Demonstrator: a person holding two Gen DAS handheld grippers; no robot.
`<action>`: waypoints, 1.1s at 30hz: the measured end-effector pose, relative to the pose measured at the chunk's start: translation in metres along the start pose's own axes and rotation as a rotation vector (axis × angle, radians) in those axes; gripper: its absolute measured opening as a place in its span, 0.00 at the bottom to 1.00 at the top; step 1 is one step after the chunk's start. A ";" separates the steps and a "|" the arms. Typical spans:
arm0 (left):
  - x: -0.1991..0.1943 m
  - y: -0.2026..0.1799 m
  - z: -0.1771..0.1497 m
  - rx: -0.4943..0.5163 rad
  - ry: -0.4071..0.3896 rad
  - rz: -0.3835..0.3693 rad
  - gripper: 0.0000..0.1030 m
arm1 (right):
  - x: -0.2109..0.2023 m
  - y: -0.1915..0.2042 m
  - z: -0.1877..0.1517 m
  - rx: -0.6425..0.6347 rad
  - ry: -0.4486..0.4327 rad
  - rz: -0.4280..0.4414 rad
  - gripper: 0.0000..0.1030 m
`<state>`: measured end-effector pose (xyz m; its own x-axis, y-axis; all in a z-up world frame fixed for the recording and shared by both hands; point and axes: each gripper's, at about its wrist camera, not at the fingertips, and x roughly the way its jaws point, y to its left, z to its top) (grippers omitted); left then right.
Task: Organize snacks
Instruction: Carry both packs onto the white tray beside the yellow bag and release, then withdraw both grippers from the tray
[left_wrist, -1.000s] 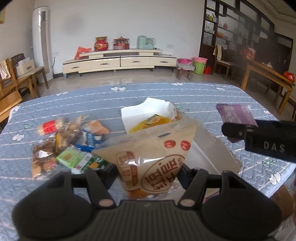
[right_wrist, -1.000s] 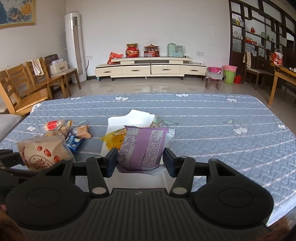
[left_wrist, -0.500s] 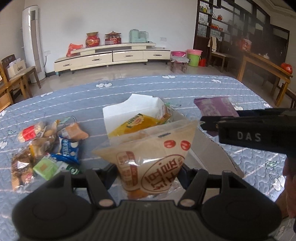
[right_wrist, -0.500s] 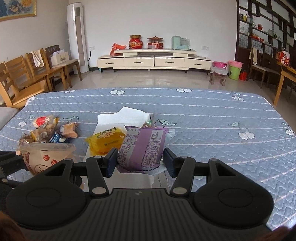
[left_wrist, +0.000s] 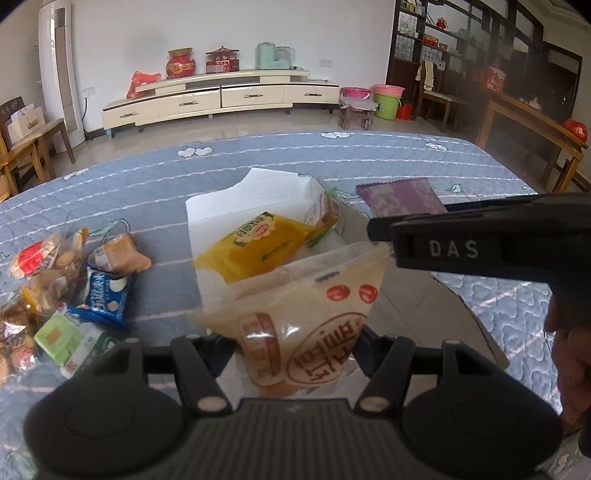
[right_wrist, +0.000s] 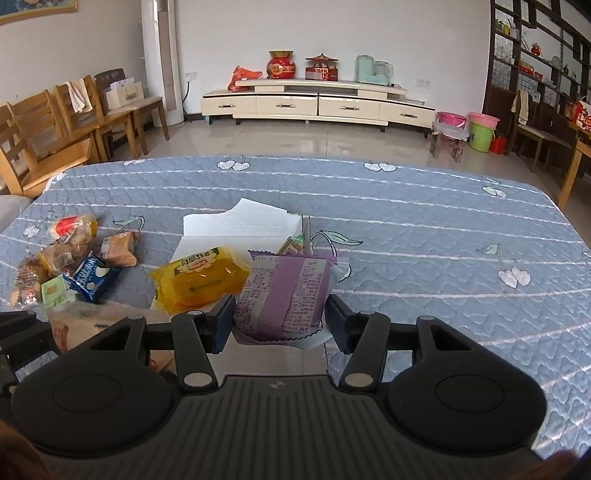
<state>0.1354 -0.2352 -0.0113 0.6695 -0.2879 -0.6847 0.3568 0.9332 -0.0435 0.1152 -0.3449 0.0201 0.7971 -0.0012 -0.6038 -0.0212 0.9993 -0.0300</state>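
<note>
My left gripper (left_wrist: 295, 343) is shut on a beige snack bag with red print (left_wrist: 306, 321), held above the near end of an open white box (left_wrist: 221, 210). Inside the box lies a yellow packet (left_wrist: 258, 247). My right gripper (right_wrist: 280, 317) is shut on a purple snack packet (right_wrist: 284, 291), just right of the yellow packet (right_wrist: 199, 280) over the box (right_wrist: 236, 225). In the left wrist view the right gripper's finger marked DAS (left_wrist: 480, 240) crosses from the right, the purple packet (left_wrist: 399, 197) ahead of it. The beige bag (right_wrist: 85, 325) shows at the lower left of the right wrist view.
A pile of several loose snacks lies left of the box on the blue quilted cloth (right_wrist: 424, 236): a blue packet (left_wrist: 105, 295), a green box (left_wrist: 70, 339), a brown bun packet (left_wrist: 122, 254). Wooden chairs (right_wrist: 55, 136) stand off to the left.
Both grippers have moved forward and a little down toward the box with their packets. The box and yellow packet now sit closer in both views.
</note>
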 end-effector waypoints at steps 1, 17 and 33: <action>0.002 -0.001 0.001 -0.001 -0.002 -0.009 0.62 | 0.001 -0.002 0.001 -0.003 0.003 0.002 0.65; -0.028 0.012 0.002 -0.047 -0.054 -0.032 0.94 | -0.040 -0.005 0.002 0.031 -0.105 -0.052 0.98; -0.090 0.055 -0.012 -0.085 -0.081 0.104 0.96 | -0.092 0.033 -0.011 0.024 -0.148 -0.047 1.00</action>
<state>0.0867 -0.1549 0.0392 0.7515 -0.2024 -0.6279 0.2292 0.9726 -0.0391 0.0348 -0.3124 0.0659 0.8770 -0.0448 -0.4785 0.0314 0.9989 -0.0360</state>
